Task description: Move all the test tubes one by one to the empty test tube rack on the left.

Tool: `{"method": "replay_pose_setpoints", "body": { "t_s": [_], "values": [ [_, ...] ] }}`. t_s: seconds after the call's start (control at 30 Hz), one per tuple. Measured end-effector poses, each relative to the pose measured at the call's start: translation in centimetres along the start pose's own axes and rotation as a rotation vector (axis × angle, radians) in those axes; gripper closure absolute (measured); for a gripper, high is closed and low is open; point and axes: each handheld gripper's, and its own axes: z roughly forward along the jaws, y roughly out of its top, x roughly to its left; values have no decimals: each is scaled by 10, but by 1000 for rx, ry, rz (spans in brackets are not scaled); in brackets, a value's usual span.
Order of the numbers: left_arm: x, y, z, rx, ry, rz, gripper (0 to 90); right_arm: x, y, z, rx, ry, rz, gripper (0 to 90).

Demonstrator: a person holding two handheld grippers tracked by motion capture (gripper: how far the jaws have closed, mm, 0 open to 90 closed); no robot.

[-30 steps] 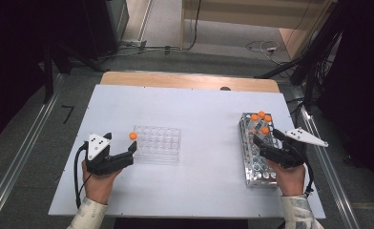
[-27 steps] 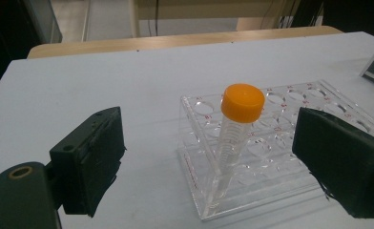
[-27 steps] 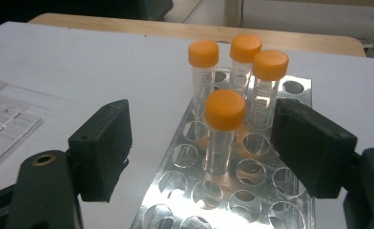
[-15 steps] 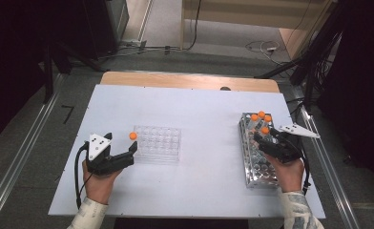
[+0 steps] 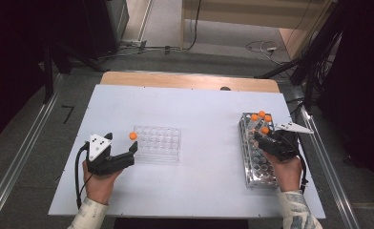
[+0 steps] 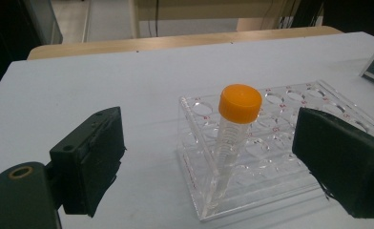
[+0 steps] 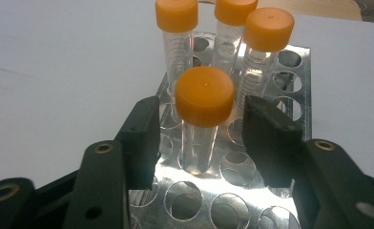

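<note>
Over the metal rack (image 5: 256,157) at the bench's right, the right gripper (image 7: 202,126) has just been closing its jaws around an orange-capped tube (image 7: 203,117), gaps remaining both sides, so the grasp looks imminent. Left gripper (image 6: 209,157) waits open by the clear rack (image 6: 271,143).

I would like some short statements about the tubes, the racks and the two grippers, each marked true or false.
1. The clear rack holds one orange-capped tube. True.
2. The metal rack holds no tubes. False: four orange-capped tubes stand in it.
3. The right gripper has a tube between its jaws, which have just been closing. True.
4. The left gripper squeezes a tube. False: its jaws are wide open, clear of the tube.
</note>
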Motion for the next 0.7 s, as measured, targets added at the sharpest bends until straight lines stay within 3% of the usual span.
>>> {"method": "replay_pose_setpoints", "body": {
  "t_s": [0.33,0.43,0.7],
  "values": [
    [-1,0,0,-1,-3,1,113,2,2,9,84,-35,-7,563],
    [0,0,0,1,-2,2,113,3,2,9,85,-49,-7,600],
    [0,0,-1,-4,-1,0,113,5,2,7,63,-31,-22,711]
  ]
}}
